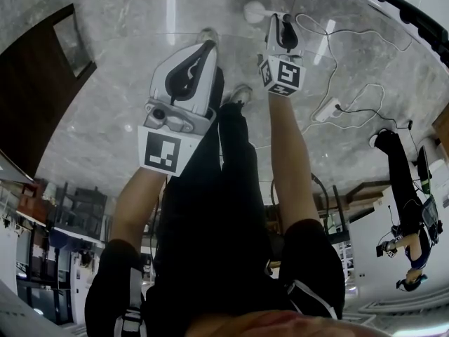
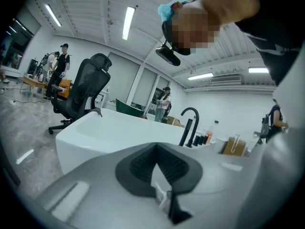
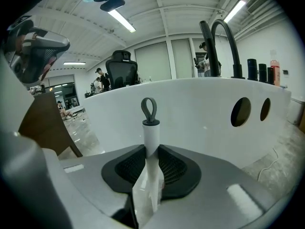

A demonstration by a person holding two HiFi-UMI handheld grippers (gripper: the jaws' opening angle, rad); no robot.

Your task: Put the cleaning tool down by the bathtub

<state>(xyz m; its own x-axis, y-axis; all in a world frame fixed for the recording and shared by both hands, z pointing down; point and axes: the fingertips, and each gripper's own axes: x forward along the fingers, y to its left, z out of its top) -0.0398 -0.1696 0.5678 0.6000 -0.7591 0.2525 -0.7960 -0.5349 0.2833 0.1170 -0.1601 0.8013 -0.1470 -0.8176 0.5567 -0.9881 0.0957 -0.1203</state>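
In the head view the person stands on the grey marble floor (image 1: 105, 118) with both arms stretched down and forward. The left tool (image 1: 206, 48) and the right tool (image 1: 282, 18) point away from the body, the right one further out, near a power strip (image 1: 327, 109) and its cables. A small white blob shows just beside the right tool's tip, too small to identify. In the left gripper view the left tool's jaws are clenched tip to tip with nothing in them. It looks across the rim of the white bathtub (image 2: 109, 130) to a black faucet (image 2: 188, 124) and an office chair (image 2: 81, 92), and seems kept idle, off to the side and out of the way. In the right gripper view the right tool grasps the cleaner (image 3: 151, 135) by its white handle, a pad pressing on either side and the grey hanging loop sticking out past the tips. Just beyond rises the tub's outer wall with two round holes (image 3: 240, 111). The cleaner is thus in the air, close to the bathtub's side and not yet on the floor. Holding it by the handle probably lets it be lowered to the floor along the tub's wall before the jaws let go.
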